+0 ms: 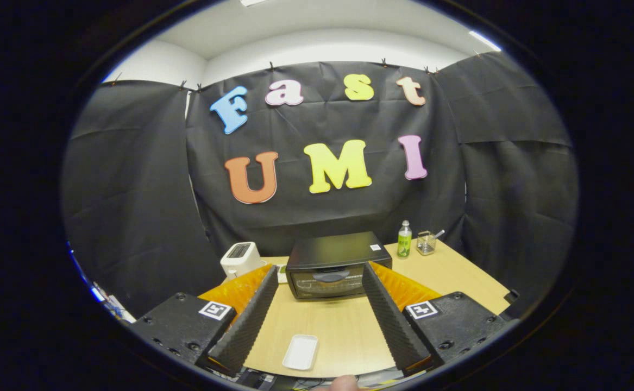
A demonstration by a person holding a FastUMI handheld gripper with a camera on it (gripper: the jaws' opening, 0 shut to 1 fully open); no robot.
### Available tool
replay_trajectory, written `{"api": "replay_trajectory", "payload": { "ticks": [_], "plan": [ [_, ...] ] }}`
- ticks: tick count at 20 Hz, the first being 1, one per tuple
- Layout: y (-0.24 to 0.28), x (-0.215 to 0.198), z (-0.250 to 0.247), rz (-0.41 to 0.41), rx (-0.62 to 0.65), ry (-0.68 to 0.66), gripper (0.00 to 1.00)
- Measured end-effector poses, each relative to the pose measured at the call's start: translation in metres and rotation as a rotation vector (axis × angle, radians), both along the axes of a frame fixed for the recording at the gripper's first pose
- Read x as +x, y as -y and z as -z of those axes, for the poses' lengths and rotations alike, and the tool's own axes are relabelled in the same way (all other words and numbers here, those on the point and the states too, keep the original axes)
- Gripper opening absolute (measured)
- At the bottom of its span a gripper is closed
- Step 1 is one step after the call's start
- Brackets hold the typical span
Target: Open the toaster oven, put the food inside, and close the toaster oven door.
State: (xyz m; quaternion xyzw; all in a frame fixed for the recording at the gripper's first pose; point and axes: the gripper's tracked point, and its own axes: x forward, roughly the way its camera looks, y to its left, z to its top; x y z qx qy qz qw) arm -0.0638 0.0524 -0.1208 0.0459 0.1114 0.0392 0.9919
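- Oven (337, 266) is seen shut at the table's (344, 331) far side, beyond the fingertips.
- Gripper (319, 282) is held spread wide, empty.
- Tray (300, 352) lies between the fingers, seemingly bare.
- Stage is undecidable: food either inside already, or unplaced.

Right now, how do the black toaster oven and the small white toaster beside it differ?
The black toaster oven, door shut, sits just beyond the open gripper fingers; the white toaster stands off to one side. The oven is wider and boxy; the toaster is narrow with a top slot. Both rest on the wooden table.
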Motion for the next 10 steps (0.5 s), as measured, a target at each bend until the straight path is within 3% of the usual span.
{"api": "replay_trajectory", "payload": {
  "ticks": [10],
  "plan": [
    [-0.0074, 0.0026, 0.0003, -0.005, 0.0, -0.003, 1.0]
  ]
}}
